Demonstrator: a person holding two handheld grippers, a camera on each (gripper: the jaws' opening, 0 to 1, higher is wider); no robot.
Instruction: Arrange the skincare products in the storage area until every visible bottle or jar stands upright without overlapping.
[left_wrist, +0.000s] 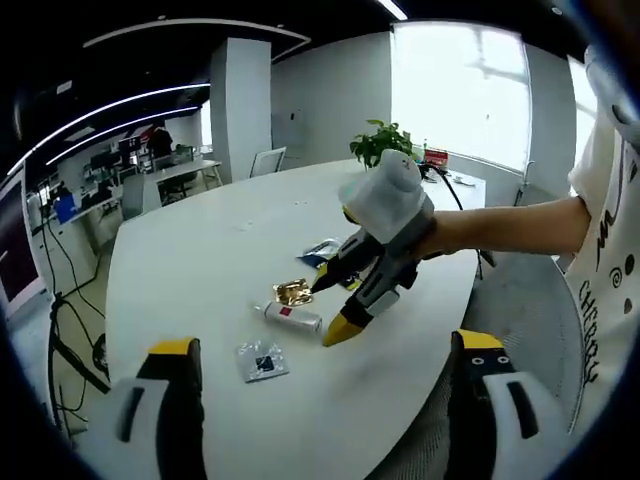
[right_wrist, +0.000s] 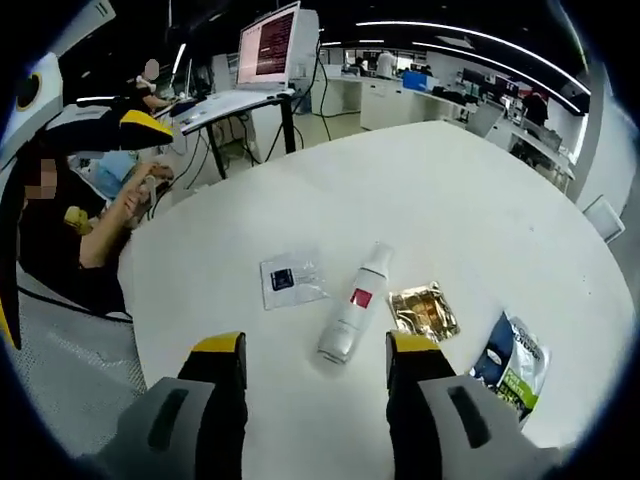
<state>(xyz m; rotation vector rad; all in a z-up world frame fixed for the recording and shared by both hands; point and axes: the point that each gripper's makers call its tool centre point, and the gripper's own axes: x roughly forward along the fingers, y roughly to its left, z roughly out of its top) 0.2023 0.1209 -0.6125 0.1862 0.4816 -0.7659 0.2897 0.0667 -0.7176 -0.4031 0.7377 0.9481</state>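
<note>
1. Closest in the right gripper view, our right gripper (right_wrist: 314, 350) has its yellow-tipped jaws spread apart and gripping nothing, hovering over the white table (right_wrist: 480, 190).
2. Just past those tips, between them, the white bottle (right_wrist: 354, 303) with a red label lies on its side, so it's not upright yet. Its wider end points back at us.
3. Left of the bottle sits a small clear sachet (right_wrist: 291, 280), flat on the table. Right of it, just ahead of the right jaw, is a crinkly gold packet (right_wrist: 423, 310), and further right a blue-and-green pouch (right_wrist: 512, 362).
4. In the left gripper view our left gripper (left_wrist: 325, 360) is released too, jaws wide apart, nothing in them.
5. Ahead of it come the sachet (left_wrist: 262, 360), then the bottle (left_wrist: 291, 316), with the right gripper (left_wrist: 336, 306) hanging above it, one tip just beside the gold packet (left_wrist: 292, 291).
6. Further back there's a potted plant (left_wrist: 382, 143) at the table's far edge.
</note>
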